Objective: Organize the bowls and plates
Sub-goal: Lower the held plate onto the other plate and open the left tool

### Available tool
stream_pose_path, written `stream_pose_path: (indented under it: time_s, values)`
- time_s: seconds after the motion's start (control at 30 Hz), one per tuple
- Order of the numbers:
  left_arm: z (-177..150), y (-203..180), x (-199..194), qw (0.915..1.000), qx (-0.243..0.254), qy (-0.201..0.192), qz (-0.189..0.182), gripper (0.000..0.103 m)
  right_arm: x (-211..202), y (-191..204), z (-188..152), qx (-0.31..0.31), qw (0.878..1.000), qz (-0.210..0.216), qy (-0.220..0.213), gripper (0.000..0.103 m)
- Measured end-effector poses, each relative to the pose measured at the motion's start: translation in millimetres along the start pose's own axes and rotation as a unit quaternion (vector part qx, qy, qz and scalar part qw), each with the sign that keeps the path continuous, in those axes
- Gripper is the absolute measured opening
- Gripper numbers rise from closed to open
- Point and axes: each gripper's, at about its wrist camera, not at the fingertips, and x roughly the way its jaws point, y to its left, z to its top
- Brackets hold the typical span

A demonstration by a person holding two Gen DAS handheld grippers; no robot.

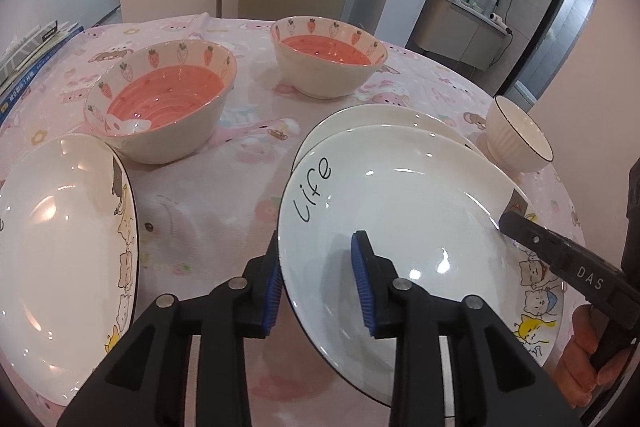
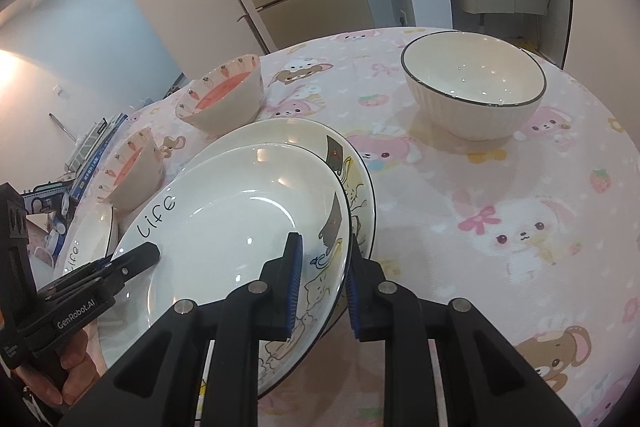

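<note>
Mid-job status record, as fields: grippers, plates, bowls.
left gripper: open, astride the near rim of the white cartoon plate lettered Life
right gripper: shut on that plate's opposite rim
stack: it lies tilted on a second white plate
third white plate: apart, on the left
bowls: two pink strawberry bowls, one white ribbed bowl, all unstacked

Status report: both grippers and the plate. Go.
Left gripper open astride rim of white ceramic "Life" plate. Right gripper shut on opposite rim. Plate overlaps second white plate beneath. Nothing in the way.
</note>
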Motion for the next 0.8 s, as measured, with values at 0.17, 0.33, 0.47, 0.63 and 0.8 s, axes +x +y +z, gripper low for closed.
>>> stream_pose_path:
  time_s: [0.17, 0.33, 0.47, 0.63, 0.8]
  values:
    - [1, 1, 0, 1.0000, -0.002, 0.004, -0.008, 0.033, 0, -1, 1, 0.002, 1.000, 0.004, 0.003, 0.023]
    - [3, 5, -2, 0.9997, -0.009, 0.009, -0.020, 0.034, 0, -1, 1, -0.001, 1.000, 0.002, 0.003, 0.023]
    - [8, 18, -15, 0.9991, -0.026, 0.007, -0.033, 0.035, 0, -1, 1, 0.002, 1.000, 0.006, 0.002, 0.023]
    - [12, 32, -17, 0.9958, -0.046, 0.029, -0.073, 0.021, 0, 4, 0, -0.021, 1.000, -0.010, -0.001, 0.021]
    - [10, 29, -21, 0.9968, -0.030, 0.039, -0.063, 0.010, 0, 1, 1, -0.011, 1.000, -0.006, -0.003, 0.021]
